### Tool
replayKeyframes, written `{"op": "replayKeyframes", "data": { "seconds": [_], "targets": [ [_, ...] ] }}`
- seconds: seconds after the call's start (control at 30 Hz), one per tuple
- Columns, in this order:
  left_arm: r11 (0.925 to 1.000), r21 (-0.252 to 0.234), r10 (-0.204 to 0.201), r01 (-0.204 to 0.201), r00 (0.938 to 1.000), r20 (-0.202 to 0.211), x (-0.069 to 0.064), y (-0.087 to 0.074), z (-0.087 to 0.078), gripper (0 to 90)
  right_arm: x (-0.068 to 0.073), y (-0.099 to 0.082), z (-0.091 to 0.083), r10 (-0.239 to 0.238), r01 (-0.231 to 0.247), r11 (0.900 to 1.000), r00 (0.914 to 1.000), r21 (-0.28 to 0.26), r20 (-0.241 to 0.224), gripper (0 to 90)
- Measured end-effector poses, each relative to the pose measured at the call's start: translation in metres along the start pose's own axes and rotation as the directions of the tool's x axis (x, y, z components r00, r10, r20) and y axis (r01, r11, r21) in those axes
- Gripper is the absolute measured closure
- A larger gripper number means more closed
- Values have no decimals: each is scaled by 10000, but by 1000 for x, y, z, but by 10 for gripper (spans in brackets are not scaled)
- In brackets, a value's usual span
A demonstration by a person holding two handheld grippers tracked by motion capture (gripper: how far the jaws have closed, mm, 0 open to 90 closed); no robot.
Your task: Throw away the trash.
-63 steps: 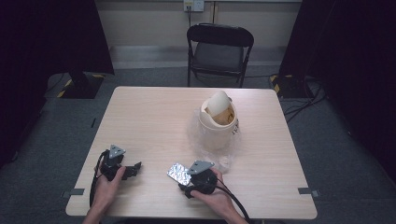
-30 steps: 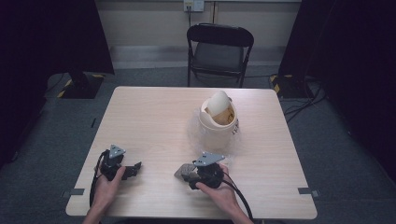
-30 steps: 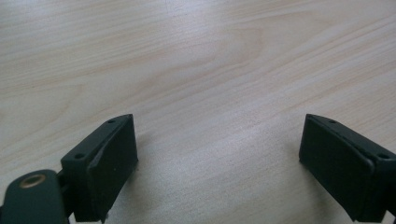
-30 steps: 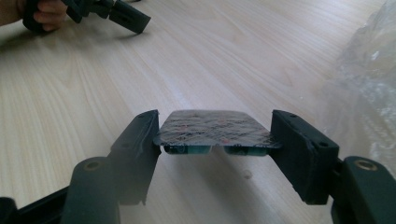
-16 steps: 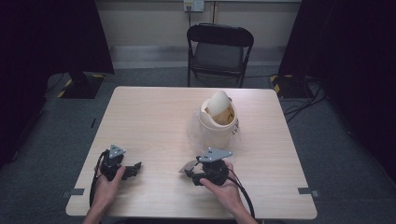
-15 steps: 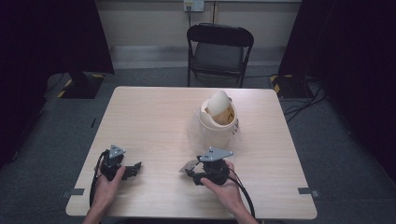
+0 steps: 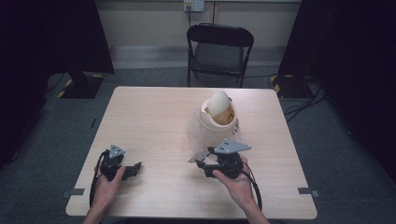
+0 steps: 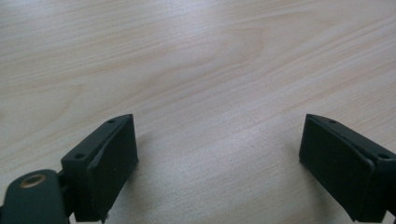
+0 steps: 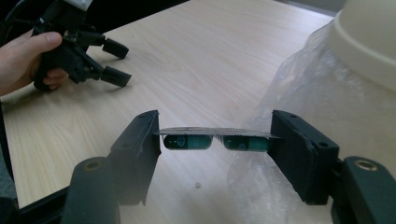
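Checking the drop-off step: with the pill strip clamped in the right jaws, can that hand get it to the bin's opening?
Probably yes. The right gripper holds the pill strip just in front of the bin, whose swing lid is tipped open. Only the clear bag around the bin is close.

Background stuff around the desk

Light wood-grain desk (image 7: 154, 116) sits on a grey carpeted floor (image 7: 336, 154). A cream little bin (image 7: 218, 122) with a domed swing lid tipped open stands right of centre toward the far side, with crinkly clear plastic film (image 9: 299, 88) bunched against its near side. Behind the far edge there's a black folding chair (image 7: 219, 49) facing the desk, backed by a pale wall with an outlet plate (image 7: 194, 5). Dark curtains hang both sides, a black stand base (image 7: 83, 85) sits far left, and cables (image 7: 306, 100) trail on the floor at right.
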State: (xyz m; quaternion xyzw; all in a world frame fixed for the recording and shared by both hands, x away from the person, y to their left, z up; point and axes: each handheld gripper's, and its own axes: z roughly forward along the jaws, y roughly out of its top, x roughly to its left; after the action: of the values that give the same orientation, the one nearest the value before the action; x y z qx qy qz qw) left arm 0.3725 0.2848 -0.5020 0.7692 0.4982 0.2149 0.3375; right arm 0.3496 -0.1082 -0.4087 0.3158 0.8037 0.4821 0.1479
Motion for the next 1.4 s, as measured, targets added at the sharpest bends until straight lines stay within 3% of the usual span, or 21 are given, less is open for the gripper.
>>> {"op": "replayKeyframes", "data": {
  "seconds": [0.87,1.4],
  "targets": [
    [10000,-1,5,-5,10000,8,0,0,0,108,-42,38,-50,396,-289,9921,9954,-1218,867,340],
    [10000,3,9,-9,10000,-7,0,0,0,108,-67,63,-71,338,-81,9849,9887,-1728,1464,340]
  ]
}}
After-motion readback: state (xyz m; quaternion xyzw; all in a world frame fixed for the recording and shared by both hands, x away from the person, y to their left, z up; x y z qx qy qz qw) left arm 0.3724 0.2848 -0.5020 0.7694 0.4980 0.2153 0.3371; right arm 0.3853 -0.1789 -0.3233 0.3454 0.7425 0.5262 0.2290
